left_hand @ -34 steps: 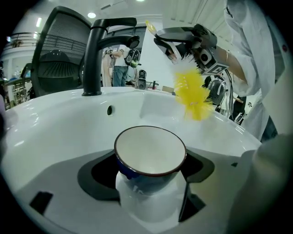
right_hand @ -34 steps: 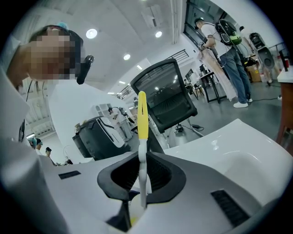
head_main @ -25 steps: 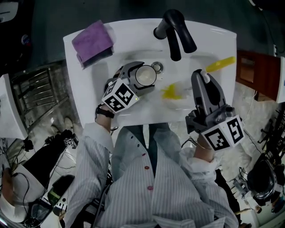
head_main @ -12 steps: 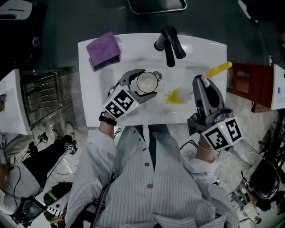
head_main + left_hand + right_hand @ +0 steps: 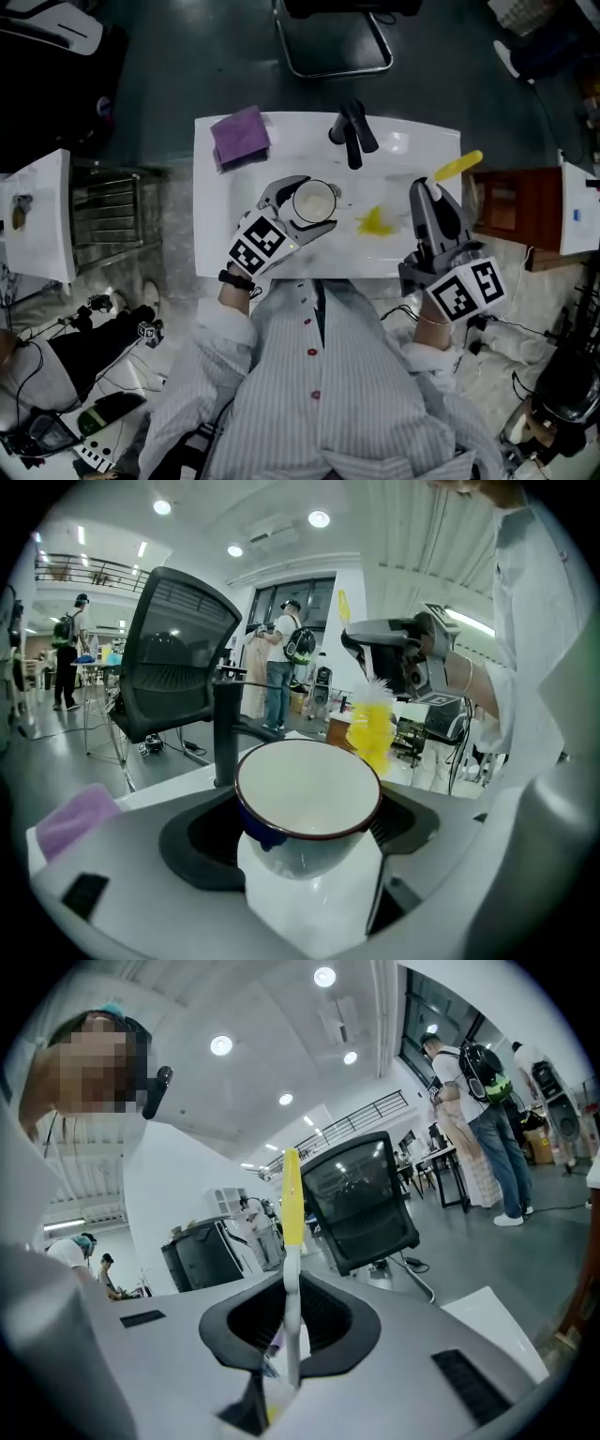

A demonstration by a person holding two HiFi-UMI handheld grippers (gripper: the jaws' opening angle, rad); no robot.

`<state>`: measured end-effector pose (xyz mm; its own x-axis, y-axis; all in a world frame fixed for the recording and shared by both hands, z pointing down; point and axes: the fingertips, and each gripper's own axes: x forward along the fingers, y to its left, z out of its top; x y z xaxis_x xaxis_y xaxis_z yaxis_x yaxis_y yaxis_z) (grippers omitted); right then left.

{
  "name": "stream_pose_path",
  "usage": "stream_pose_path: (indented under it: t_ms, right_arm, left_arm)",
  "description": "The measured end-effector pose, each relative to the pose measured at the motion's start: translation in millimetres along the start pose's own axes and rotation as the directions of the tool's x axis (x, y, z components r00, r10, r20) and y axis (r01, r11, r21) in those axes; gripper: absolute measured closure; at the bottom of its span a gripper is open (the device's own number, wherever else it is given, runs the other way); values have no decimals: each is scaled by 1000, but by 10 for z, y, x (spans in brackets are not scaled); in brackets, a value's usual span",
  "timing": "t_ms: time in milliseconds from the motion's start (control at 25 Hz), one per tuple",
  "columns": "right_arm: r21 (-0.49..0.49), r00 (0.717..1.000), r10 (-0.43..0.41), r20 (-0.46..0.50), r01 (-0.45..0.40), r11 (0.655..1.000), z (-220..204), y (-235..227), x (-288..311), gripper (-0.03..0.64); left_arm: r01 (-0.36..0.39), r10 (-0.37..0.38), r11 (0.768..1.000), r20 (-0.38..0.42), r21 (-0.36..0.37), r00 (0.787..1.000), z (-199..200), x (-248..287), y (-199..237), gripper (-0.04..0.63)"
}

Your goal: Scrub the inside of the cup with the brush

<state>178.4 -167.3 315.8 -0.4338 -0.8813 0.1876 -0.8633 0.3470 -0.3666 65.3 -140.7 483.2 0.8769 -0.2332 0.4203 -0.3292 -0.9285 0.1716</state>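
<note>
A white cup with a dark rim and a blue handle is clamped in my left gripper over the left of the white sink; its mouth faces up. In the left gripper view the cup fills the space between the jaws, and its inside looks bare. My right gripper is shut on the handle of a brush. The brush's yellow bristles hang over the basin, right of the cup and apart from it. In the right gripper view the white and yellow brush handle stands upright between the jaws.
A black faucet rises at the sink's back edge, and a purple cloth lies on its back left corner. A brown cabinet stands to the right, a white table to the left, and a chair base behind.
The head view has pulled back, so the sink looks smaller. Cup and brush keep about the same places over the basin, still apart.
</note>
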Motion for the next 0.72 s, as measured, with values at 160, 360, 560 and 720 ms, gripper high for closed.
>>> stream_pose_path:
  t_ms: [160,360,560,720]
  right_arm:
    - [-14,999,17,40,-16,1000,225,75,-96,560]
    - [-38,994,45,103,-41,998,502,145,-184,558]
    - [-57,989,72,132,-65,996,645,175,-190,560]
    - [-68,986,83,141,-74,995,732,192,-191,559]
  left_arm:
    - [-9,9,1000,-1,24,1000,242,-136,-106,193]
    - [-35,35,999,3,42,999,557,-257,-188,193]
    - [-82,81,997,43,17,996,762,-358,-193,193]
    - [-86,86,996,44,8,995,760,-365,-230,193]
